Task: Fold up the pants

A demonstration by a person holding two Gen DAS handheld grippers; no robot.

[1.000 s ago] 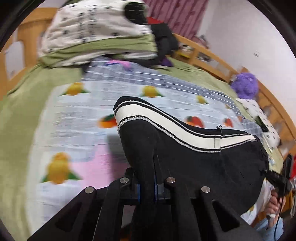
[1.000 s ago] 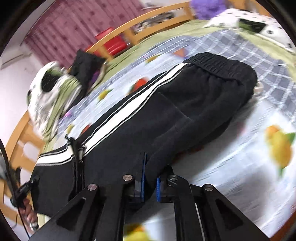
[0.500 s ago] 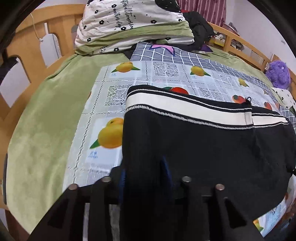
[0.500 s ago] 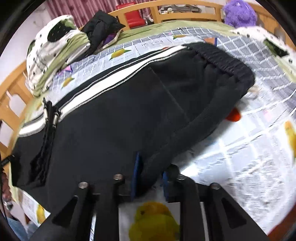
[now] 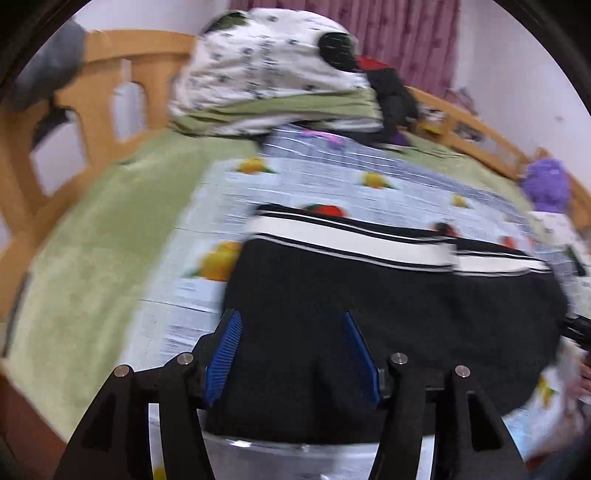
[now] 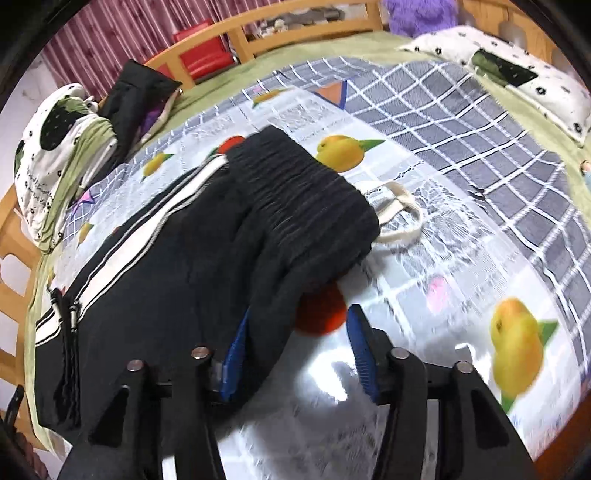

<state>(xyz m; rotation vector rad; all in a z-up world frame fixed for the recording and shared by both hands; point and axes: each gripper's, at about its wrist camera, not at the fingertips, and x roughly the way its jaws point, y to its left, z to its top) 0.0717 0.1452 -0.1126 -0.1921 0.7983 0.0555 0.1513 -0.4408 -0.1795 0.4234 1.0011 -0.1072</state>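
Note:
Black pants (image 5: 388,306) with a white side stripe lie folded lengthwise on the fruit-print sheet (image 5: 314,181). In the right wrist view the pants (image 6: 221,251) end in a ribbed waistband with a white drawstring (image 6: 400,218) sticking out. My left gripper (image 5: 291,350) is open, its blue pads spread over the black cloth at the leg end. My right gripper (image 6: 295,347) is open at the near edge of the pants, by the waistband; the cloth lies against its left pad.
A pile of bedding (image 5: 273,77) and a dark garment (image 5: 391,96) sit at the far end of the bed. A wooden rail (image 5: 96,85) runs around the bed. A purple plush toy (image 6: 421,14) and a spotted pillow (image 6: 517,77) lie at the other side.
Both grippers were shut on the pants' near edge; both have now opened and let the cloth drop on the bed. The views are blurred with motion.

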